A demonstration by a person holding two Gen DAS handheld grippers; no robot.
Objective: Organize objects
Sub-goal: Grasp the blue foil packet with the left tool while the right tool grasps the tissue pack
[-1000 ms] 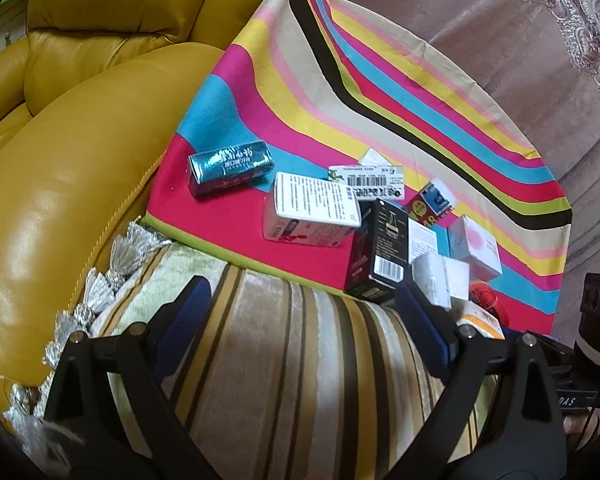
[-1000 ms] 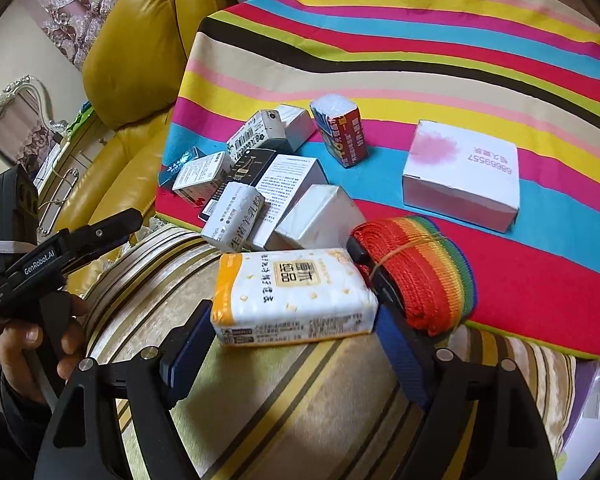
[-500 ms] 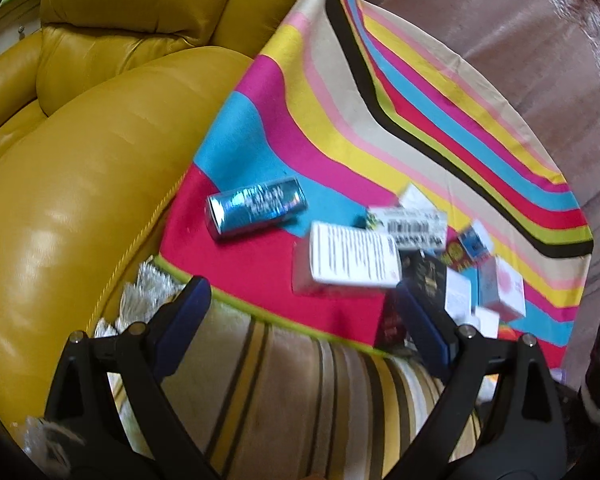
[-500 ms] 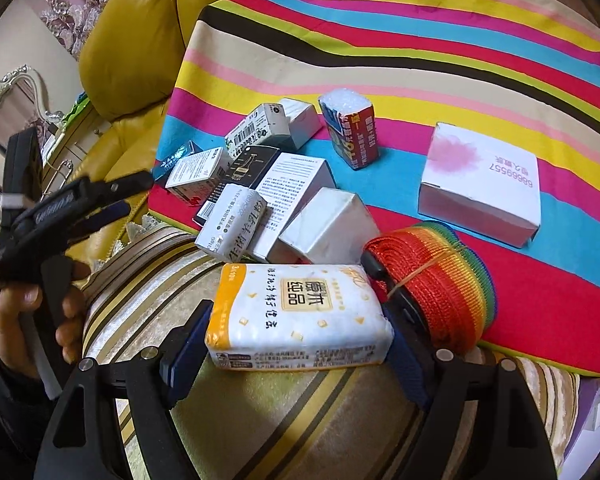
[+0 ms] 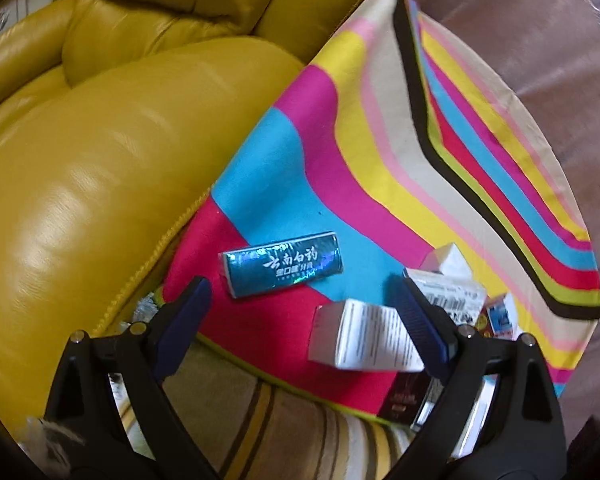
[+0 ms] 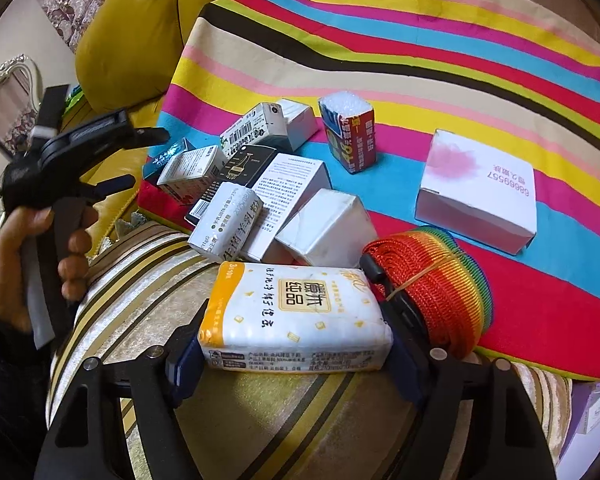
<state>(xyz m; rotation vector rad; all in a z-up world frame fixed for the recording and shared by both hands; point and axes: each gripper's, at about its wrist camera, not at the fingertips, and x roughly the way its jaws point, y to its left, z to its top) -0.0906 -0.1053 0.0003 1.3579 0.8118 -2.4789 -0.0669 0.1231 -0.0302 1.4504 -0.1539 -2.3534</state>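
The right gripper (image 6: 296, 354) is closing on the tissue pack (image 6: 296, 316) — both pads flank its ends, at the striped cloth's (image 6: 420, 64) near edge, just beside the rainbow mesh roll (image 6: 440, 284). The left gripper (image 5: 300, 316) hangs wide and empty over the teal box (image 5: 282, 264) — on the cloth's left corner.

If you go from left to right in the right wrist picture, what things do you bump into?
Hand holding the black left gripper → white tissue pack with orange edge → rainbow-striped woven roll → white box with a pink smudge.
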